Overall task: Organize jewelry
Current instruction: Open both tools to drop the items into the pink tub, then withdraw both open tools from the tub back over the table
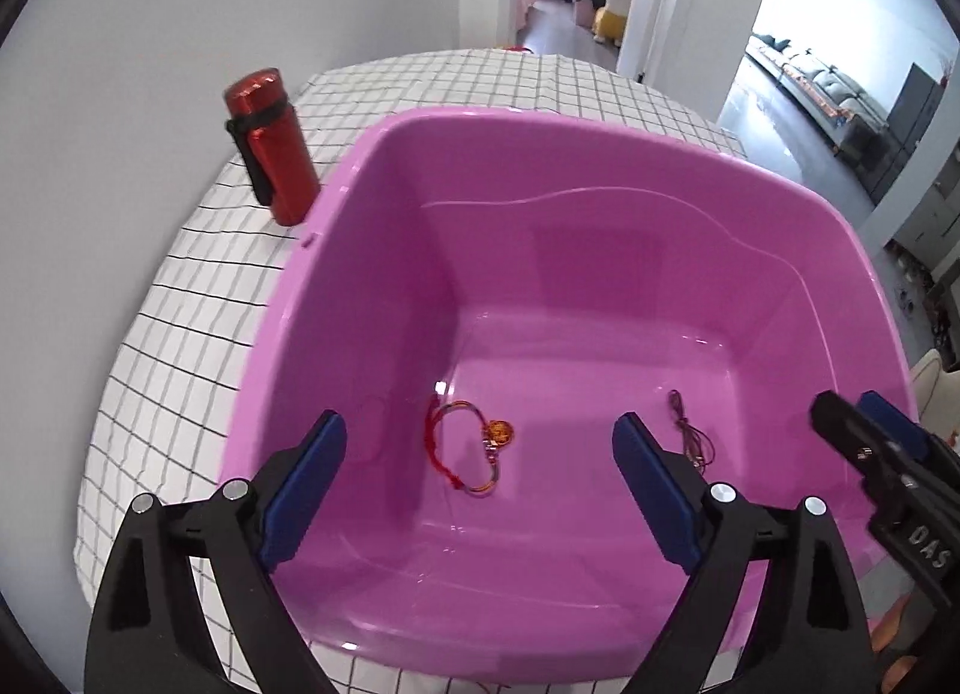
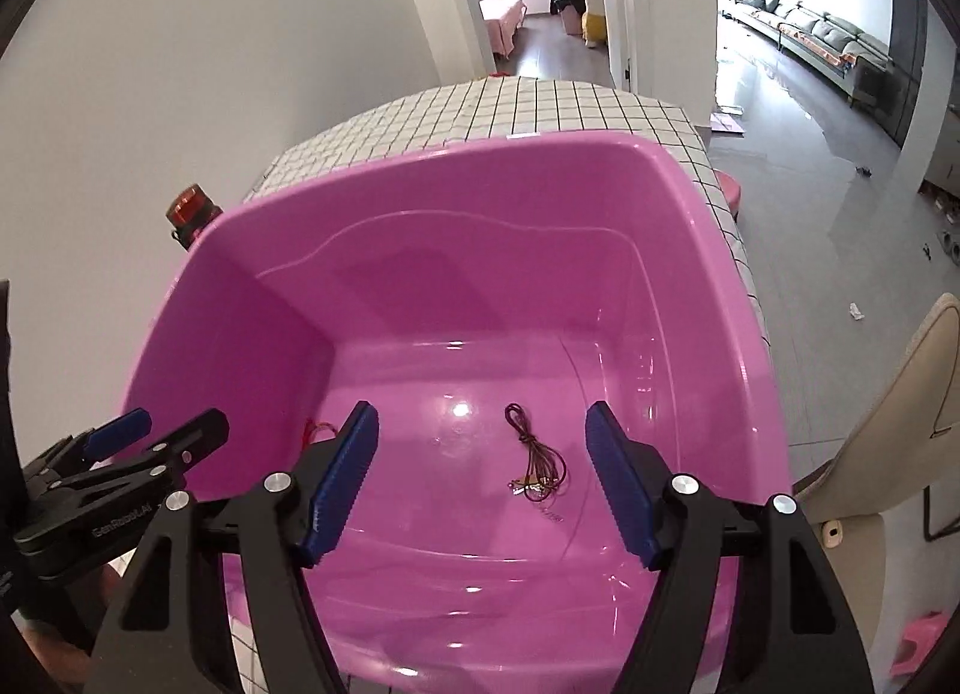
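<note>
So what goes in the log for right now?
left gripper: open over red bracelet | right gripper: open over dark necklace | both in pink tub

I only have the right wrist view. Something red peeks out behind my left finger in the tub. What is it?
Observer: A red cord bracelet with a gold charm, lying flat on the tub floor.
Operator: Is the left gripper holding it?
Observer: No, the left gripper is open above it, jaws wide apart.
Operator: That red thing behind the rim?
Observer: A whole red bottle with a black strap, upright on the checked cloth, outside the tub.
</note>
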